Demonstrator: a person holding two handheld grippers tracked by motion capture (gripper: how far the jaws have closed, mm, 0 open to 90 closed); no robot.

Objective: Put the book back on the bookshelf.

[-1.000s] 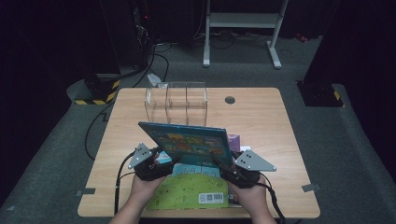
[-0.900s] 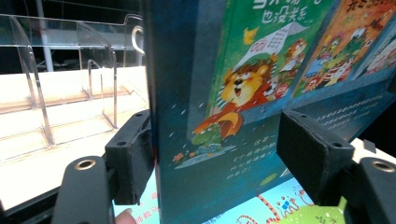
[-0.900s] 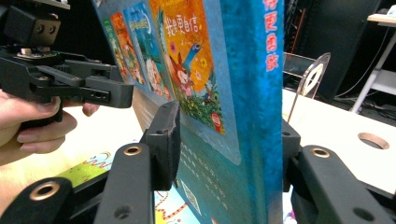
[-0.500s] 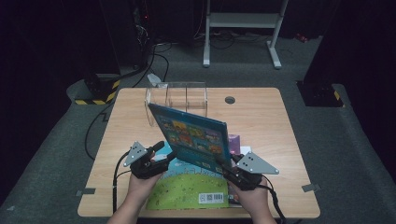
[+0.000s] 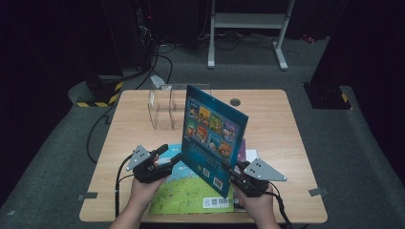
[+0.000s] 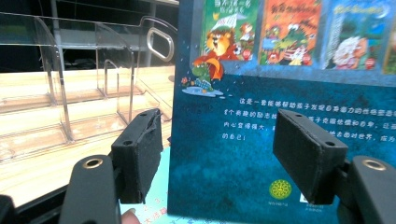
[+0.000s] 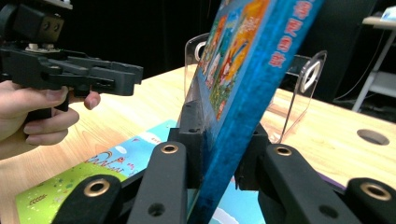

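Right gripper view: right gripper (image 7: 219,172), jaws just closing, pinches the blue book (image 7: 247,93); the person should keep it upright toward the clear rack (image 5: 165,107), left gripper (image 5: 167,162) spread.

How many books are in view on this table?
3 at least: a blue book held upright, a green book flat near the front edge, and a purple book partly hidden behind; more may be covered.

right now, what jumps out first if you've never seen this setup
The blue picture book stands upright at the table's near middle, its lower edge clamped in the right gripper, whose jaws have just been closing on it. The left gripper is open beside it. A clear plastic rack stands behind.
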